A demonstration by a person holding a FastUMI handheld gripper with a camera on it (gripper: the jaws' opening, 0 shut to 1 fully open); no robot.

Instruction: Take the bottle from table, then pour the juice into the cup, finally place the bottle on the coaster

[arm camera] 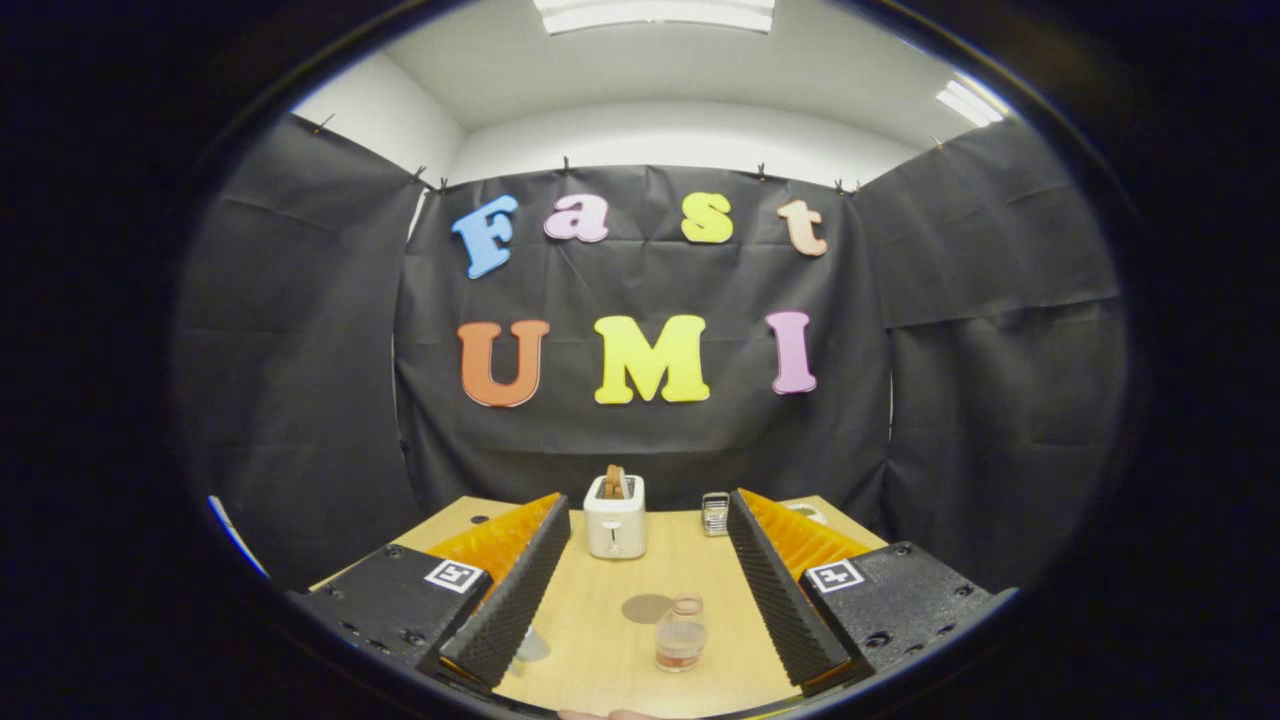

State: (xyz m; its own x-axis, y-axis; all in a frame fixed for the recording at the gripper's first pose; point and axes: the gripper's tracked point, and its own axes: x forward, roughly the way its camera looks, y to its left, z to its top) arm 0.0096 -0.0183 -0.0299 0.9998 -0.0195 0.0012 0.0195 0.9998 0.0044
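Observation:
A small clear bottle with reddish juice in its bottom stands upright on the light wooden table, between my two fingers and closer to the right one. Its mouth looks uncapped. Just behind it to the left, a flat round brown coaster lies on the table. A clear cup peeks out from behind the left finger, mostly hidden. My gripper is open wide and held above the table, with nothing between its fingers touching them.
A white toaster with toast in it stands at the back of the table. A small metallic object sits to its right, near the right finger's tip. Black cloth walls close in the table on three sides.

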